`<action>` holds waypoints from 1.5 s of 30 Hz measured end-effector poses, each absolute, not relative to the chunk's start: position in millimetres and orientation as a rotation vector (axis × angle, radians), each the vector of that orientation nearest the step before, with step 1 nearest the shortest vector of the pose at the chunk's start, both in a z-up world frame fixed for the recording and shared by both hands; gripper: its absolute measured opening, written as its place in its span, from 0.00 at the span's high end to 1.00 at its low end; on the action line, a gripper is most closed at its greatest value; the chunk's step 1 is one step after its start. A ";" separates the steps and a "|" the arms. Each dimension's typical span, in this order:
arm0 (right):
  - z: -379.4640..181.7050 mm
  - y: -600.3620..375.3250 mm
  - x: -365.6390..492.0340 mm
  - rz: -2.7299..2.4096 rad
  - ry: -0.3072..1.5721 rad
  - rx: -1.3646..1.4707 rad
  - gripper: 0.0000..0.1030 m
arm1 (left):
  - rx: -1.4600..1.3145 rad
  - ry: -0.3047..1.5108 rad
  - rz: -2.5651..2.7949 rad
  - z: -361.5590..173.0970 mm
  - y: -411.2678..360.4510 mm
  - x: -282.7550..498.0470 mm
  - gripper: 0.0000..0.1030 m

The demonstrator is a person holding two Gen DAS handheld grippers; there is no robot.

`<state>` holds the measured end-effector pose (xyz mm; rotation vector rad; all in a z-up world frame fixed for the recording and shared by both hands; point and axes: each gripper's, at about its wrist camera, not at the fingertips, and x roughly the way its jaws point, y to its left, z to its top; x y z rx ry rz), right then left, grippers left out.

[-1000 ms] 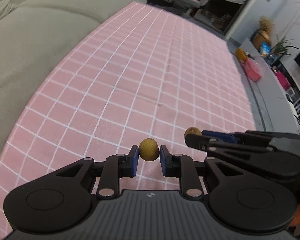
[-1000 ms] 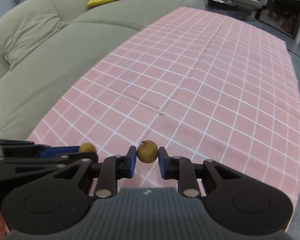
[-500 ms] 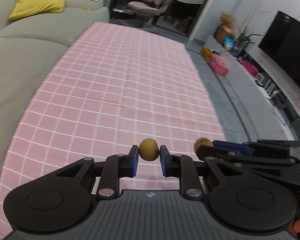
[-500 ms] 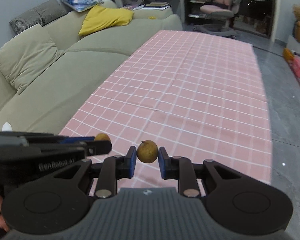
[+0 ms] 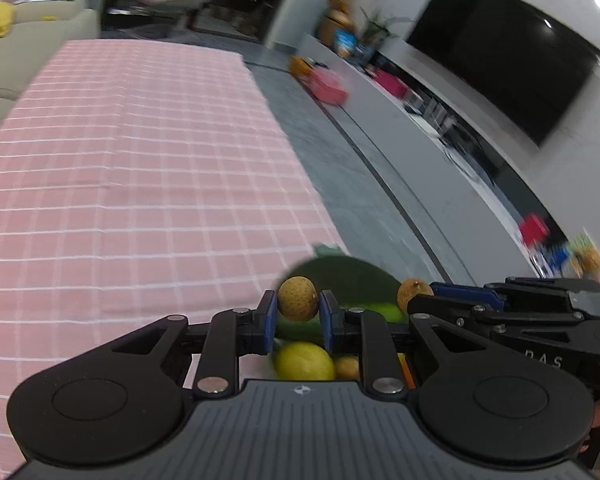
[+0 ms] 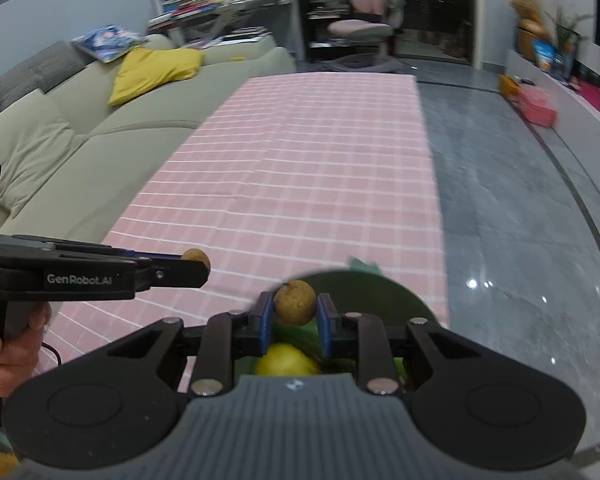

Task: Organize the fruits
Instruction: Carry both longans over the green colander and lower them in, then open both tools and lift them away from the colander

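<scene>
Over the green bowl (image 6: 384,292), both grippers (image 5: 298,312) (image 6: 294,314) are each pinching a small brown fruit (image 5: 298,298) (image 6: 295,301), risking a bounce-out onto the cloth (image 6: 300,168) if released from height

Your left gripper (image 5: 298,312) hides most of the green bowl (image 5: 340,276) below it. The yellow fruit (image 5: 304,361) under its fingers is half covered. Far ahead, the shelf things (image 5: 332,84) are blurry. Your hand (image 6: 8,344) is cut off.
</scene>
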<state>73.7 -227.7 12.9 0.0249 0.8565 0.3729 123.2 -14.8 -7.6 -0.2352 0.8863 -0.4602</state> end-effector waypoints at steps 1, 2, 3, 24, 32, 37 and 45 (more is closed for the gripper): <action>10.2 -234.3 69.2 0.359 0.863 0.033 0.81 | -0.220 0.898 -0.478 -11.1 -22.6 121.3 0.76; 7.6 -240.1 65.2 0.349 0.870 0.040 0.81 | -0.205 0.913 -0.497 -15.0 -30.3 119.6 0.76; 4.1 -244.7 61.2 0.341 0.879 0.046 0.81 | -0.193 0.925 -0.511 -18.6 -35.6 117.6 0.76; -60.2 -235.0 61.2 0.364 0.995 -0.017 0.81 | 0.165 1.074 -0.631 -64.6 -88.0 103.9 0.76; -70.3 -231.0 67.5 0.361 1.044 -0.032 0.81 | 0.185 1.098 -0.622 -66.3 -85.7 108.0 0.76; -71.7 -229.9 67.6 0.361 1.054 -0.041 0.81 | 0.197 1.097 -0.620 -68.3 -87.3 108.5 0.76; -71.4 -231.3 67.1 0.362 1.053 -0.031 0.81 | 0.144 1.086 -0.626 -67.2 -78.5 110.6 0.65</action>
